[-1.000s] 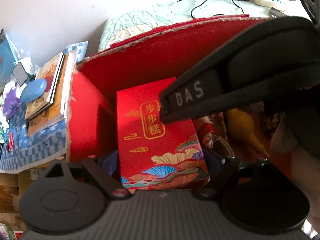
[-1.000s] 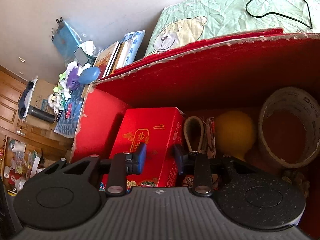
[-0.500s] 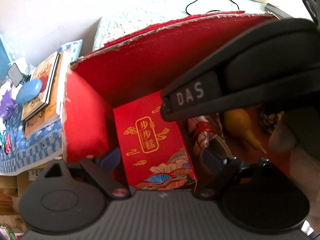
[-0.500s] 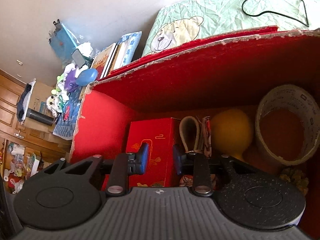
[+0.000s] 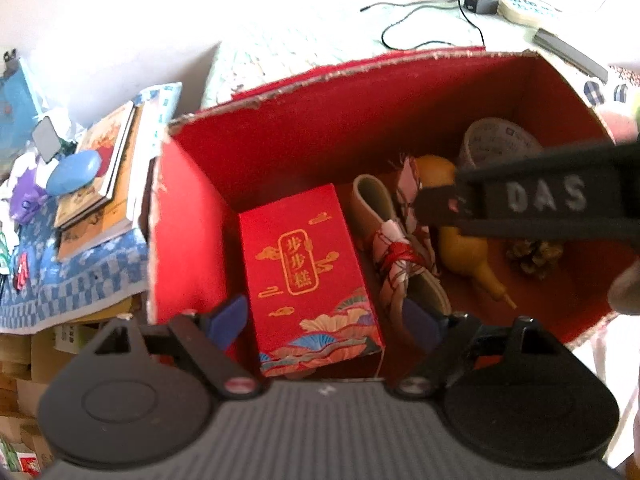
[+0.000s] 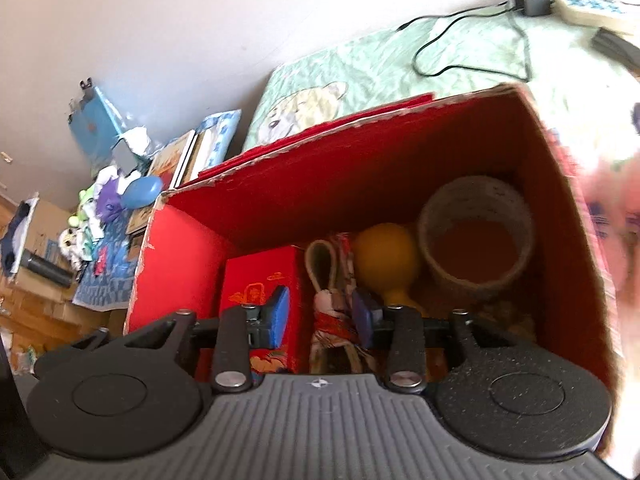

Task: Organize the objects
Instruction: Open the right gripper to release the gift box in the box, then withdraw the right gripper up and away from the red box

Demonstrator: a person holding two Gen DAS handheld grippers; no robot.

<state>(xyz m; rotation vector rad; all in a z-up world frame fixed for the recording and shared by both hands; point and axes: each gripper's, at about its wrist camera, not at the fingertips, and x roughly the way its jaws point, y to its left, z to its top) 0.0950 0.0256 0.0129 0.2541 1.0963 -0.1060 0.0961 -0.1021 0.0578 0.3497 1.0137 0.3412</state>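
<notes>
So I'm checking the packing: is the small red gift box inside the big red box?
Inside: the small red gift box lies on the floor of the big red box.

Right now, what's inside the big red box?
Inside the big red box: a small red carton, a wrapped bundle, a yellow gourd, a tape roll. Anything underneath them is hidden.

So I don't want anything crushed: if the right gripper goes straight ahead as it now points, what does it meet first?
Probably the red-and-white patterned cloth bundle, lying between the open right gripper fingers, beside the red printed carton. Depth is unclear.
</notes>
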